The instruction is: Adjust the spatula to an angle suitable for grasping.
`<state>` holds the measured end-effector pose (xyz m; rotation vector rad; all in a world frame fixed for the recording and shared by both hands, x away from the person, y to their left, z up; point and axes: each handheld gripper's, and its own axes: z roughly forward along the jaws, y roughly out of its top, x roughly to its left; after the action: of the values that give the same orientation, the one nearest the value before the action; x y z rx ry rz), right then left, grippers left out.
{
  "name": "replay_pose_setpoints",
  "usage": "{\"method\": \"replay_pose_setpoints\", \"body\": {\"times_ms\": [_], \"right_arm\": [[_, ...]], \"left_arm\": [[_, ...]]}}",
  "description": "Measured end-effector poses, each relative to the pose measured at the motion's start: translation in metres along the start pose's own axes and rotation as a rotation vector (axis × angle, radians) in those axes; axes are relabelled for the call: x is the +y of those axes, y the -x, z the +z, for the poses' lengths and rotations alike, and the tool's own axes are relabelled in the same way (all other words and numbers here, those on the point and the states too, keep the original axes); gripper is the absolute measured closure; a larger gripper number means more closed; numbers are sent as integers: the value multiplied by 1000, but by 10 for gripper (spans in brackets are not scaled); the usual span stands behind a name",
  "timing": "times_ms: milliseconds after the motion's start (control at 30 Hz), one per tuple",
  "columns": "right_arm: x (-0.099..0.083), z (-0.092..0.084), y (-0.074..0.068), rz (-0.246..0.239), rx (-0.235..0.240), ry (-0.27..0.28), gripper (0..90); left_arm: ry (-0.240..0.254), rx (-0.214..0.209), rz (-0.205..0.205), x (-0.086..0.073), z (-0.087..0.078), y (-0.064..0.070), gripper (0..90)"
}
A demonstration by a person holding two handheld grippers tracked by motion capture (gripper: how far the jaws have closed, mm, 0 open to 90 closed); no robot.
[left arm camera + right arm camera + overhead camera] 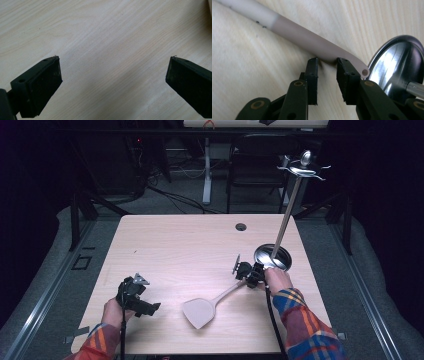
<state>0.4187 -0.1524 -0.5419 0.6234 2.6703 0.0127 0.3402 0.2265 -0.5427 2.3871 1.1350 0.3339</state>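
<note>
A beige spatula (201,311) lies on the wooden table (170,245), blade toward the front edge and handle running up to the right. My right gripper (248,274) sits at the handle's far end. In the right gripper view the handle (299,35) crosses just beyond the fingertips of that gripper (327,62). Its jaws stand a narrow gap apart with nothing between the pads. My left gripper (149,308) rests at the front left. Its jaws (115,58) are spread wide over bare wood.
A shiny round metal base (272,256) (394,67) stands right behind the right gripper. A thin pole (287,215) rises from it to a hooked top (303,169). A cable hole (241,226) lies near the table's back edge. A dark chair (257,165) stands beyond.
</note>
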Motion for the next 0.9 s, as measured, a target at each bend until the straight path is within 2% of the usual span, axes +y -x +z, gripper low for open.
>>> {"method": "replay_pose_setpoints", "body": {"times_ms": [67, 100, 133, 167, 200, 333, 367, 400, 433, 467, 500, 533, 600, 633, 667, 700, 767, 833, 900], "right_arm": [[2, 1, 3, 69, 23, 54, 696], [2, 1, 3, 69, 23, 54, 696], [3, 1, 5, 96, 28, 62, 682], [6, 1, 8, 177, 63, 92, 649], [6, 1, 8, 177, 63, 92, 649], [5, -6, 11, 299, 175, 123, 603], [3, -13, 7, 373, 227, 157, 596], [4, -18, 4, 379, 261, 174, 600], [4, -18, 4, 379, 261, 174, 600], [6, -22, -2, 391, 293, 202, 616], [10, -27, -8, 386, 306, 217, 651], [16, -31, -14, 370, 340, 244, 692], [28, -34, -25, 367, 377, 268, 737], [37, -36, -34, 347, 391, 271, 757], [48, -36, -46, 326, 377, 269, 777], [48, -36, -46, 326, 377, 269, 777], [63, -34, -60, 318, 357, 263, 802], [65, -32, -62, 320, 350, 260, 806], [70, -25, -68, 318, 339, 224, 807]], "left_arm": [[0, 2, -2, 0, 0, 0, 1], [0, 2, -2, 0, 0, 0, 1], [1, 2, -1, 0, 0, 0, 1], [0, 2, 0, 0, 0, 0, 1], [0, 2, 0, 0, 0, 0, 1], [6, 5, -1, -1, -2, 0, 2], [6, 5, -4, -1, -2, -1, 2], [5, 6, -3, -1, -2, -1, 2], [5, 6, -3, -1, -2, -1, 2], [6, 5, -2, -1, -2, -1, 2], [3, 5, 0, 0, -2, -1, 2], [2, 6, 1, 0, -1, 0, 2], [1, 2, 2, 0, -2, 0, 2], [2, 2, 2, 0, -2, 0, 2], [1, 7, 1, 0, -1, 0, 2], [1, 7, 1, 0, -1, 0, 2], [1, 6, -1, 0, -1, -1, 2], [1, 5, -1, 0, -1, 0, 2], [3, 5, 1, 0, -2, 0, 2]]}}
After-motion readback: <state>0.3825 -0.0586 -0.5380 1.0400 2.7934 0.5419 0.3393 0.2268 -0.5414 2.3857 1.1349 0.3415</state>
